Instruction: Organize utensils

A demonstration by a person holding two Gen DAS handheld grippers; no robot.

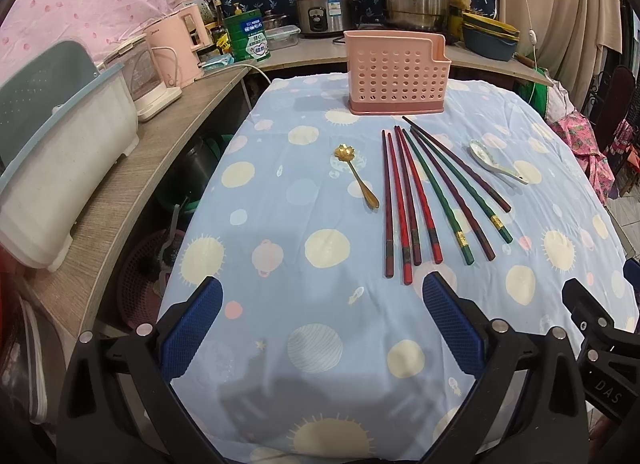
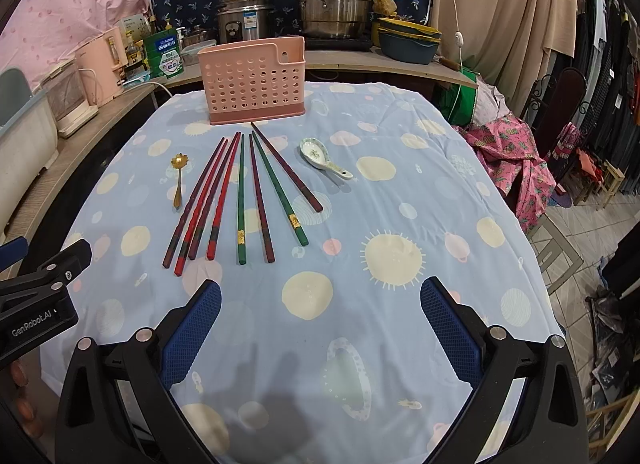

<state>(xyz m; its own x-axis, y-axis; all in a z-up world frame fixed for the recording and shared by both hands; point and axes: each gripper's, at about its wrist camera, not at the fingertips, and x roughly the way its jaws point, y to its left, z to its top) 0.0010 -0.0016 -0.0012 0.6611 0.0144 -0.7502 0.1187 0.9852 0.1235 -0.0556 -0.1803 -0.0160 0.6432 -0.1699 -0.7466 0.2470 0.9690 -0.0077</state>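
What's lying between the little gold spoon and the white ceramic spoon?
A row of chopsticks, red, green and dark, lies between the gold spoon and the ceramic spoon, in both views.

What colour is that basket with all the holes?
The holder is pale pink with a darker pink base, clearest in the right wrist view.

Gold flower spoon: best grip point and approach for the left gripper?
Take the gold spoon mid-handle, from above, jaws closing across the thin shaft. It lies flat on the tablecloth, flower bowl toward the pink holder, handle end nearer. The bowl is wide and scalloped, likely to slip. The left gripper is open; the chopsticks lie apart on the spoon's right.
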